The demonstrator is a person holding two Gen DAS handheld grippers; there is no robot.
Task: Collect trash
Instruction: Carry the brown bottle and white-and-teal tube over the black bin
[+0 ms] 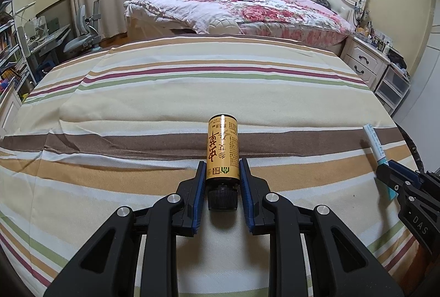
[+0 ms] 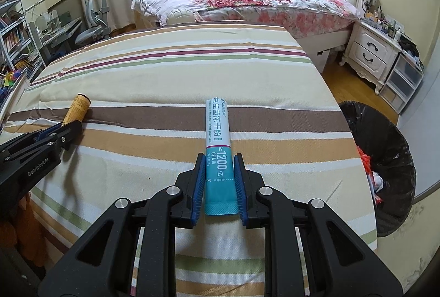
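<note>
Two labels: sachet (image 2: 218, 148) reads "1200"; bottle (image 1: 222, 148) shows red calligraphy.

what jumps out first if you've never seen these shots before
Each pair of tongs is shut on a piece of trash above the striped bedspread: the left tongs clamp a small yellow bottle, the right tongs a white and teal sachet. A black-lined trash bin waits at the bed's right edge.
</note>
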